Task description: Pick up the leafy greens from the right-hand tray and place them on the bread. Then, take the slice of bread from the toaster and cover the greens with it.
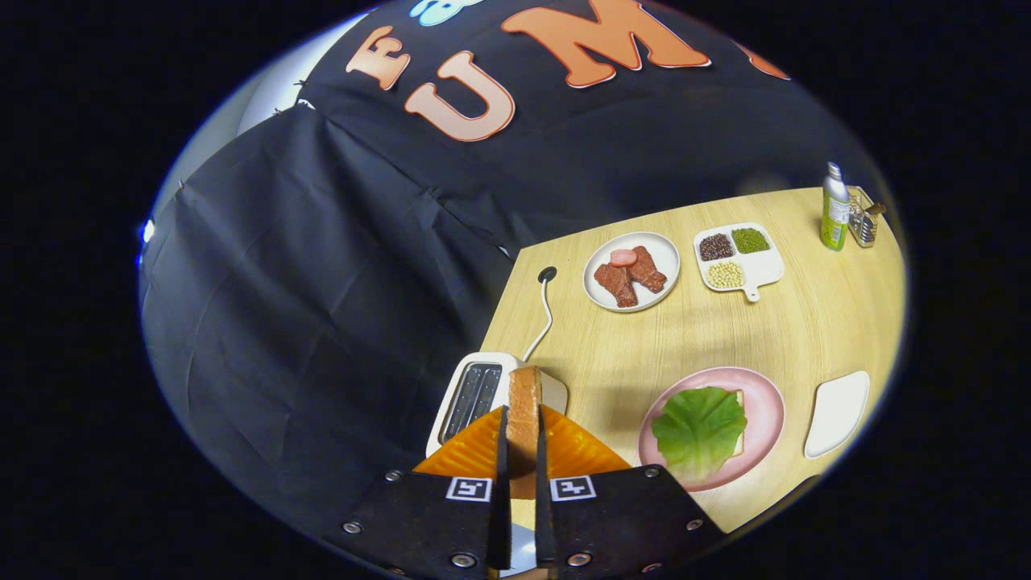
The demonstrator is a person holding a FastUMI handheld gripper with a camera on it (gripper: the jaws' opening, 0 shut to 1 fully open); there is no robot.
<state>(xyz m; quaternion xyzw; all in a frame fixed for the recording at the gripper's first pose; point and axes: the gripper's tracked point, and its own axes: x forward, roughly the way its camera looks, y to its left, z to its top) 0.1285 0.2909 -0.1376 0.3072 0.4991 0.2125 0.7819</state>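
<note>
A slice of toast-brown bread [523, 407] stands on edge between my two fingers, and my gripper [522, 439] is shut on it. The slice is held above the white toaster [475, 395], whose dark slots show just left of the bread. To the right, a pink plate [761, 395] carries a green leaf [699, 431] that lies on a bread slice; only a pale corner of that slice shows at the leaf's right edge.
Beyond the toaster, a white plate [668, 254] holds meat pieces and a divided white dish [765, 270] holds beans. A green bottle [834, 208] and a small rack [863, 219] stand at the far right. A white tray [838, 412] lies right of the pink plate. The toaster's cord [546, 310] runs to a hole in the wooden table.
</note>
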